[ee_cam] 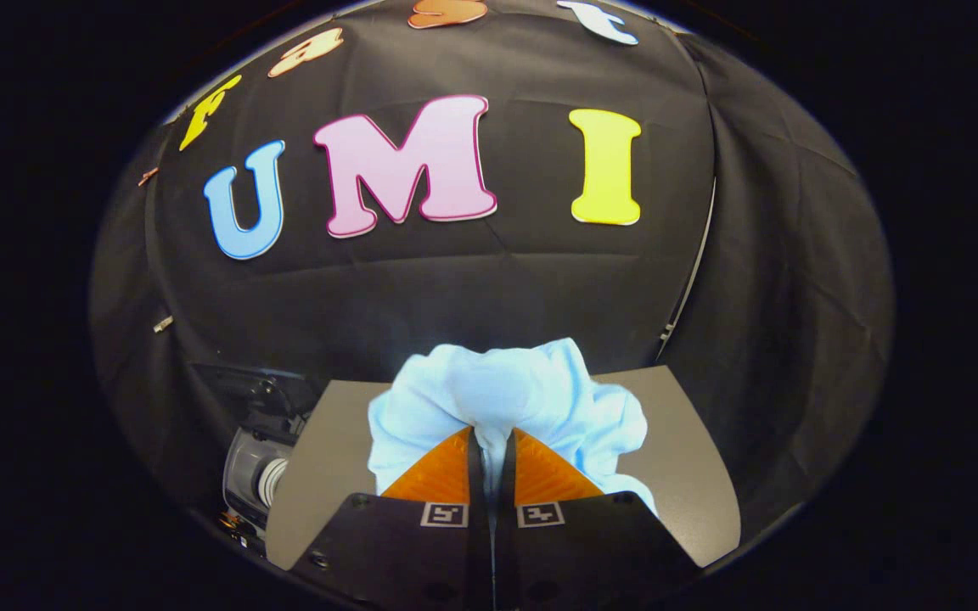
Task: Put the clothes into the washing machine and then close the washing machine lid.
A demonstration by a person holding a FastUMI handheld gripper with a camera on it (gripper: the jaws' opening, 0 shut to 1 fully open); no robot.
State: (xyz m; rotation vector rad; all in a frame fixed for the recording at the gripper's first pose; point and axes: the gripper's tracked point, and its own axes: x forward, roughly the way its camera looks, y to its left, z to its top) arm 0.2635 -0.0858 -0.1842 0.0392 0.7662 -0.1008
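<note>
Item one: gripper [490,434], fingers drawn nearly together and clamped on a fold of cloth, both pressing on it from either side with only a thin strip of fabric showing in the slit between them. Item two: clothes [506,407], a single bunched garment of pale bluish white, crumpled into soft folds; it billows up and out at twelve o'clock from the fingertips and spills to about three o'clock and nine o'clock of them (the lower part is hidden behind the fingers). Item three: table [332,458], a flat grey-brown surface lying beneath and behind the garment. Item four: washing machine [255,475], a small grey appliance with a rounded part, off the table's edge at roughly nine o'clock from the fingers, partly in shadow; whether its lid is up cannot be told.
</note>
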